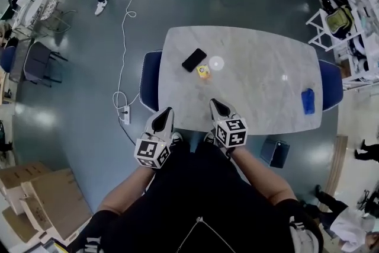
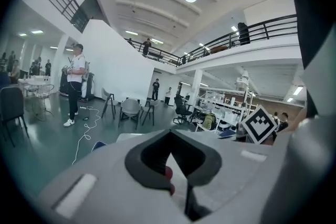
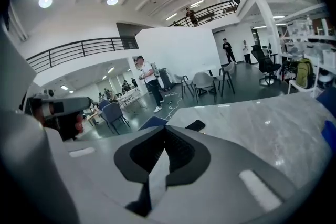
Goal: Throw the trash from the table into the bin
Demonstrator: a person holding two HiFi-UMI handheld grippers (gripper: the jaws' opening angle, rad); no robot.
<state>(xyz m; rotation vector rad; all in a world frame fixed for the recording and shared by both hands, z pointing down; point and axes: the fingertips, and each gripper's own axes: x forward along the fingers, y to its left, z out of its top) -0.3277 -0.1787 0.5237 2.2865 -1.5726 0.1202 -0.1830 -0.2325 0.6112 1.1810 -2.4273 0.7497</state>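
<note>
Trash, seemingly a small yellow wrapper (light, crushable), lies on the table beside a black phone; pinch its edge. Left gripper and right gripper hover pressed together, empty.

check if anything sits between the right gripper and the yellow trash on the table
Nothing visible does. Only bare tabletop lies between the right gripper and the yellow trash. The black phone sits just left of it, a white round thing just right.
</note>
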